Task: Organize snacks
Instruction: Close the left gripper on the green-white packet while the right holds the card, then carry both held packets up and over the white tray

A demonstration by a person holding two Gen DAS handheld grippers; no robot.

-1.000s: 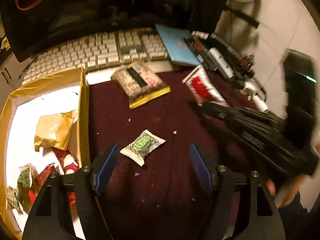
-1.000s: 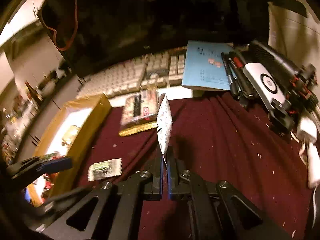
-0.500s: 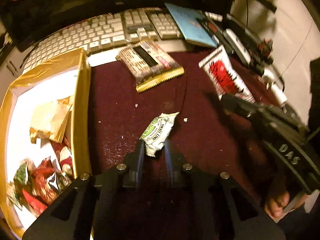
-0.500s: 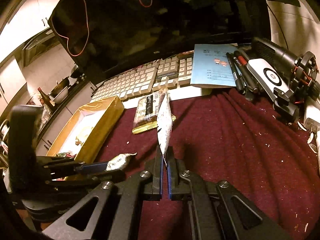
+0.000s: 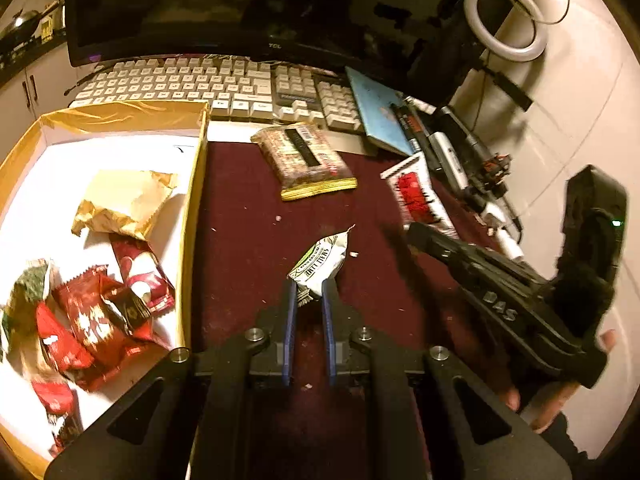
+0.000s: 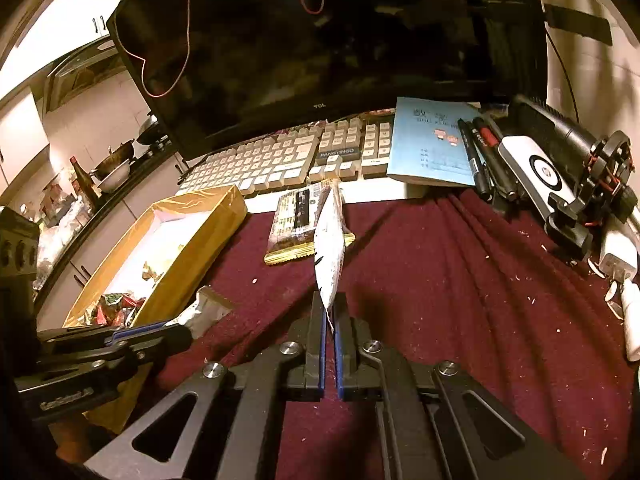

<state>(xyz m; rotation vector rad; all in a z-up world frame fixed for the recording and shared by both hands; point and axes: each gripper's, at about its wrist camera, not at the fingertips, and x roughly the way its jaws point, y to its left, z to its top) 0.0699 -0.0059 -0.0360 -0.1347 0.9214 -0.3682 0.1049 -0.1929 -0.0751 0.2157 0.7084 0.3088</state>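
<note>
My left gripper [image 5: 308, 292] is shut on a small green-and-white snack packet [image 5: 320, 262], held above the maroon cloth [image 5: 248, 248] just right of the gold box [image 5: 192, 200]. The box holds a gold wrapper and several red packets [image 5: 100, 312]. My right gripper [image 6: 329, 312] is shut on a white-and-red snack packet [image 6: 330, 248], held edge-on and upright; it also shows in the left wrist view [image 5: 416, 196]. A brown snack pack with a yellow edge [image 5: 308, 160] lies on the cloth near the keyboard.
A keyboard [image 5: 224, 88] and dark monitor [image 6: 320, 40] stand at the back. A blue booklet [image 6: 434, 140], pens and gadgets [image 6: 532, 168] crowd the right side. Crumbs dot the cloth.
My left gripper closed on the green-and-white packet and lifted it off the cloth. My right gripper kept its packet and rose slightly.
</note>
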